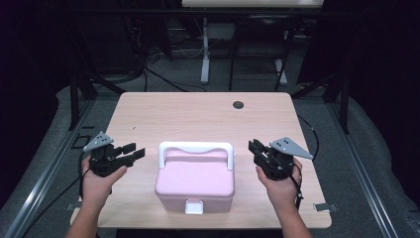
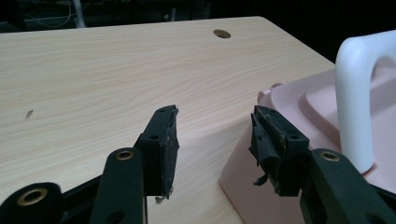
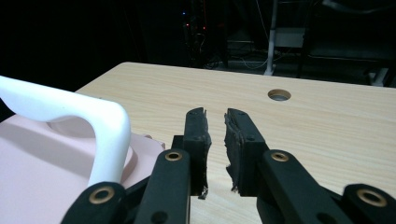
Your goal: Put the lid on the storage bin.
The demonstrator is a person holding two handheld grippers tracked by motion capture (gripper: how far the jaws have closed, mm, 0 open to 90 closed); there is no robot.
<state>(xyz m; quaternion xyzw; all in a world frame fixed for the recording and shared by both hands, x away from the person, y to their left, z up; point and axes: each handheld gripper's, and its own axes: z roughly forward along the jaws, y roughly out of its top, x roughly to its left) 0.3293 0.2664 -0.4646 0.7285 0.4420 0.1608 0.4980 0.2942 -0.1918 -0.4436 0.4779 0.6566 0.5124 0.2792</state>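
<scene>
A pink plastic box (image 1: 194, 181) with a white carry handle (image 1: 195, 147) standing upright and a white front latch (image 1: 193, 207) sits near the table's front edge. My left gripper (image 1: 134, 150) is held just left of the box, pointing toward it. In the left gripper view, the left gripper (image 2: 214, 112) has its jaws wide apart with only bare table between them, and the box corner (image 2: 299, 102) lies just beyond the right jaw. My right gripper (image 1: 255, 145) hovers off the box's right side. In the right gripper view, the right gripper (image 3: 215, 113) shows a narrow empty gap, with the handle (image 3: 70, 112) at its left.
The light wooden table (image 1: 198, 114) has a round cable hole (image 1: 238, 104) near its far edge. Beyond it stand another desk's white leg (image 1: 205, 64), dark stands and floor cables. Bare tabletop stretches behind the box and on both sides.
</scene>
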